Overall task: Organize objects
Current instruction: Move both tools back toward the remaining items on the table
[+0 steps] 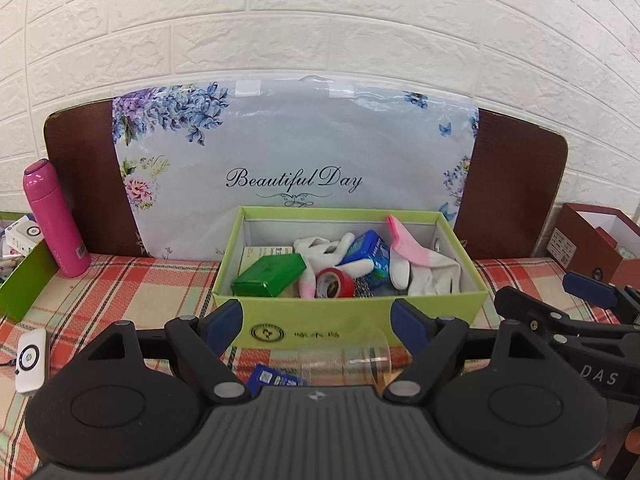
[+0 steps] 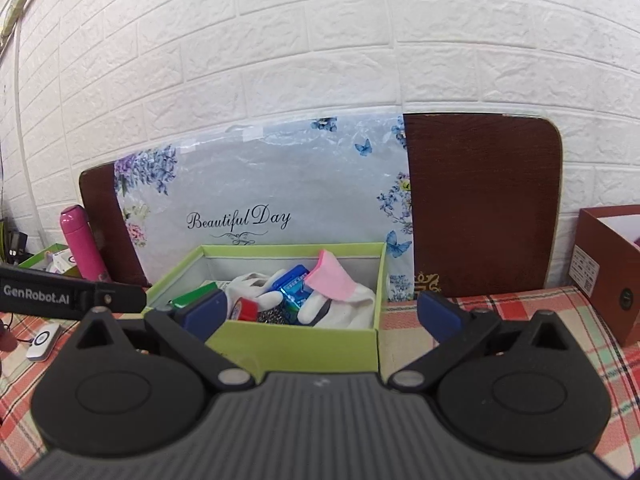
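Observation:
A light-green open box point(image 1: 348, 312) point(image 2: 296, 340) stands on the checked cloth. It holds a green packet point(image 1: 269, 276), a red tape roll point(image 1: 335, 282), a blue packet point(image 1: 370, 254), white and pink socks point(image 1: 420, 268) point(image 2: 340, 292) and other small items. In front of the box a clear plastic cup point(image 1: 344, 364) lies on its side beside a small blue packet point(image 1: 276, 378). My left gripper point(image 1: 318, 326) hangs open over the cup, short of the box, holding nothing. The right gripper point(image 2: 322, 314) is open wide and empty before the box's front right corner.
A pink bottle point(image 1: 52, 220) point(image 2: 82, 248) stands at the back left by a green tray point(image 1: 24, 284). A white device point(image 1: 30, 360) point(image 2: 42, 342) lies near the left. A brown box point(image 1: 600, 240) point(image 2: 608, 272) is at the right. A floral bag point(image 1: 296, 152) leans on the wall.

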The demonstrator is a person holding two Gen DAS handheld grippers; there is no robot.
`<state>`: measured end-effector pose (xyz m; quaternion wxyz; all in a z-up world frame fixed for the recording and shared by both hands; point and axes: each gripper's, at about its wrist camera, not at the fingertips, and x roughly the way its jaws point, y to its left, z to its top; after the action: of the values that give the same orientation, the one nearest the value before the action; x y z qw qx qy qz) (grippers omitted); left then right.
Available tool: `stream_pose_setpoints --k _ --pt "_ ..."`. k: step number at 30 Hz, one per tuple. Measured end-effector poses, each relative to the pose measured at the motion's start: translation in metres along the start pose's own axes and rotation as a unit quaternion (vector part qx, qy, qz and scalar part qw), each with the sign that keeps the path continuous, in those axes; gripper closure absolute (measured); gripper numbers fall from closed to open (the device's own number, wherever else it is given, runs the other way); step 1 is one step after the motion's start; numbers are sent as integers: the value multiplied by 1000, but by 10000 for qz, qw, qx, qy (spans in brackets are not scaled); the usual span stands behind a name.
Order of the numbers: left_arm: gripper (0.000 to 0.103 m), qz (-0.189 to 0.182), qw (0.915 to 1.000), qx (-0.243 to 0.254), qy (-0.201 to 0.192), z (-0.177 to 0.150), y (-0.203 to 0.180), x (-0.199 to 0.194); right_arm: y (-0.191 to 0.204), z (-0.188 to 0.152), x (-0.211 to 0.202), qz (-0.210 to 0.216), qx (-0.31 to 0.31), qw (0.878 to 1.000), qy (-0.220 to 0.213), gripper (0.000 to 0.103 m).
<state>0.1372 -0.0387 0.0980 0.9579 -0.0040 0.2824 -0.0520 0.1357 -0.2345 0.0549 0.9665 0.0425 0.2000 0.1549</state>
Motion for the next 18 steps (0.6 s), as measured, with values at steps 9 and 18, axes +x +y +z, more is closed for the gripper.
stream_pose_setpoints --k 9,18 --pt "19 76 9998 -84 143 -26 4 -19 9 -24 -29 13 -38 9999 107 0" --pt "19 146 9987 -273 407 -50 16 -20 15 -43 -38 -1 24 9994 334 0"
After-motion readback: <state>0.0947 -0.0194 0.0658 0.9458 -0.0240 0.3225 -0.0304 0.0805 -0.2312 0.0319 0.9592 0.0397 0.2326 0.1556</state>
